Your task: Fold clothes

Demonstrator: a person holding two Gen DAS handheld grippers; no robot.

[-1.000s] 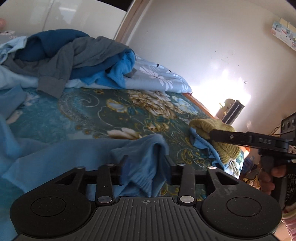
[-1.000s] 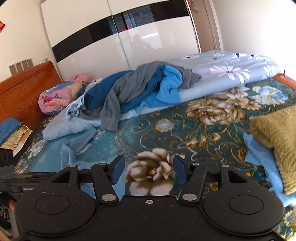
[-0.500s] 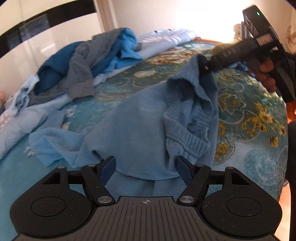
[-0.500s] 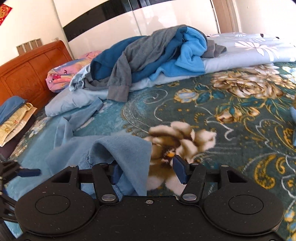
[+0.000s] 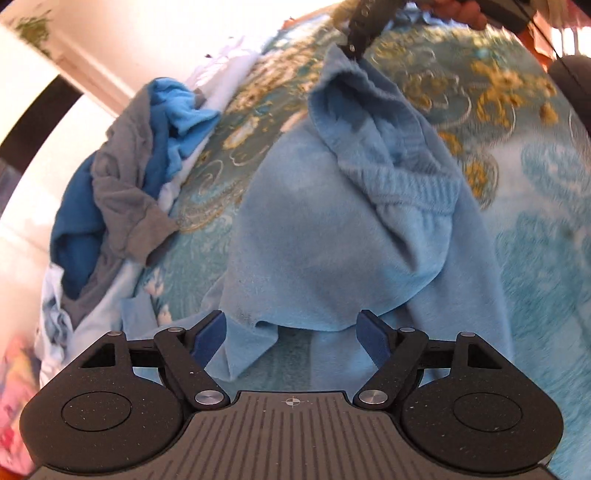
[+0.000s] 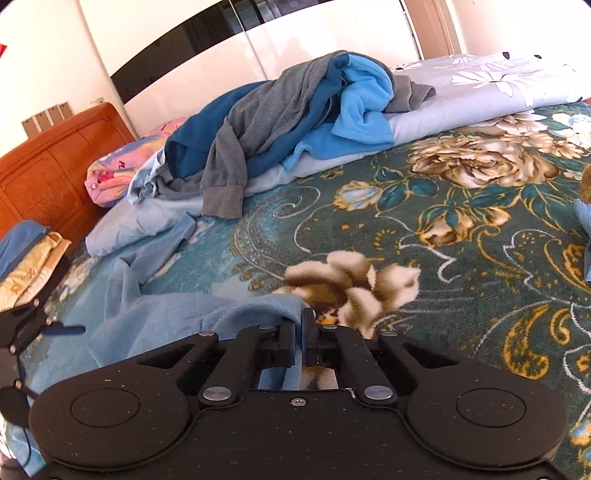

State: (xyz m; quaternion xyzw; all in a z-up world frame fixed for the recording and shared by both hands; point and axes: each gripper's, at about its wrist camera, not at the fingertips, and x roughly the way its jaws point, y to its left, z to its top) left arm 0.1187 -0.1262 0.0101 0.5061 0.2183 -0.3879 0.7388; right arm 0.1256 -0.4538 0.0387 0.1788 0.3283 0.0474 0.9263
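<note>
A light blue fleece garment [image 5: 332, 229] lies rumpled on the teal floral bedspread [image 5: 535, 258]. My left gripper [image 5: 291, 339] hovers at its near hem with its jaws opening wide. The hem sits between the blue pads [image 5: 210, 338], which do not press on it. My right gripper [image 6: 301, 325] is shut on another edge of the same garment [image 6: 255, 310]. In the left wrist view, that right gripper [image 5: 352, 50] pinches the far corner, held by a hand [image 5: 458, 11]. The left gripper [image 6: 55, 328] shows at the left edge of the right wrist view.
A heap of grey, dark blue and bright blue clothes [image 6: 295, 110] lies on a pale floral quilt [image 6: 480, 88] at the far side. A wooden headboard [image 6: 48, 173], a pink pillow [image 6: 110, 177] and folded fabrics [image 6: 26, 254] are at the left. A white wardrobe [image 6: 258, 48] stands behind.
The right gripper has sunk toward the bed and closed on the light blue garment's edge. The left gripper has rolled, widened its jaws and dropped closer to the near hem.
</note>
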